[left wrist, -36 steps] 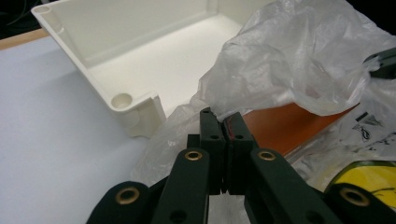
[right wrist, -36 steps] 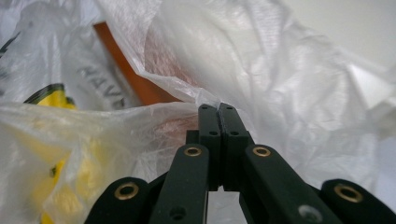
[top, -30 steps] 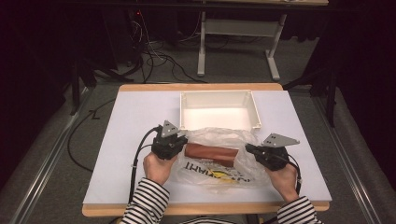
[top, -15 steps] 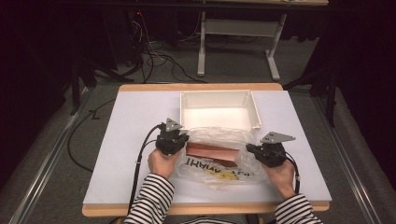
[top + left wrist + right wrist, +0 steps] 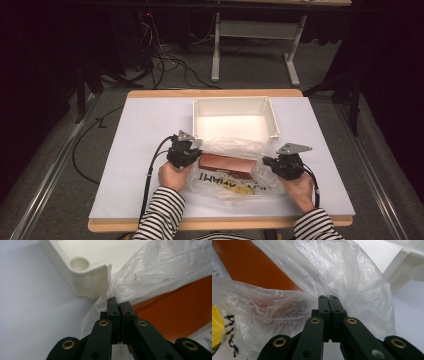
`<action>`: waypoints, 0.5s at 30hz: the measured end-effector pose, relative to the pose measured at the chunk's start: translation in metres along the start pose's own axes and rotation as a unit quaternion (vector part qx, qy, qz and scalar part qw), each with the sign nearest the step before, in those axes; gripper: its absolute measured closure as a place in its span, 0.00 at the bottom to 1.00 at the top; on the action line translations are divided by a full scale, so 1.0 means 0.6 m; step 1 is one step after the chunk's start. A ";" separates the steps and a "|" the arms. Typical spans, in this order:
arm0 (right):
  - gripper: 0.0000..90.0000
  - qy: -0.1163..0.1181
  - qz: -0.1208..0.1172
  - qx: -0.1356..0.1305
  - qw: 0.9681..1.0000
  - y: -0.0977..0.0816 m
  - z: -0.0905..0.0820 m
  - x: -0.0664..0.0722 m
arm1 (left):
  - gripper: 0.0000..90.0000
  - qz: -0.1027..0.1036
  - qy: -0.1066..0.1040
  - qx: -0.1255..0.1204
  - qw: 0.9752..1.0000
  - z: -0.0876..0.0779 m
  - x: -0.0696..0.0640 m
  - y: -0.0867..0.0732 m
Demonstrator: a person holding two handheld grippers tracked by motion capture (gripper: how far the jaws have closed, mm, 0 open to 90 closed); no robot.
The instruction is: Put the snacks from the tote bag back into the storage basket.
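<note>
Item: crinkled translucent plastic bag with black lettering, lying on the white tabletop just before the white rectangular plastic tray. Contents: a reddish-brown rectangular box. Left tool pinches the bag's left edge; right tool pinches its right edge.

the bag lies mid-surface with the box inside; the tray sits at its 12 o'clock, the left gripper at 9, the right gripper at 3.
</note>
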State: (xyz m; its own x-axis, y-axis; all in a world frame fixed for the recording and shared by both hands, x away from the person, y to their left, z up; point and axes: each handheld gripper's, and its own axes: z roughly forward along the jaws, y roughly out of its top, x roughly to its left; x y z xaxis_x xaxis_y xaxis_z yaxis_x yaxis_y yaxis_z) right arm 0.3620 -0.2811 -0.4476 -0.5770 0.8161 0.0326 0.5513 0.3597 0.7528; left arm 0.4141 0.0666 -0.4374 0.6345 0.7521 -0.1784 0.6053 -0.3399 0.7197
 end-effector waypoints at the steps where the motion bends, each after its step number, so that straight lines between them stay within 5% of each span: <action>1: 1.00 0.001 -0.001 0.003 1.000 -0.002 0.000 0.000 | 0.99 0.000 -0.005 0.003 1.000 -0.001 -0.001 -0.003; 7: 1.00 0.000 -0.002 0.003 1.000 -0.005 -0.002 -0.002 | 0.99 -0.004 -0.036 0.010 0.999 -0.010 -0.006 -0.022; 15: 1.00 -0.013 -0.010 0.012 1.000 0.004 0.005 -0.002 | 0.98 0.022 0.022 -0.002 1.000 -0.001 -0.013 -0.011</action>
State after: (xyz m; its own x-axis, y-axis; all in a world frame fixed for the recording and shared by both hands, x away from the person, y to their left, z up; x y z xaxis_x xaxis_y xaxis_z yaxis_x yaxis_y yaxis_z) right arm 0.3656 -0.2800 -0.4478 -0.5725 0.8199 -0.0001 0.5543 0.3872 0.7368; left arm 0.4048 0.0630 -0.4404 0.6391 0.7603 -0.1163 0.5747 -0.3715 0.7292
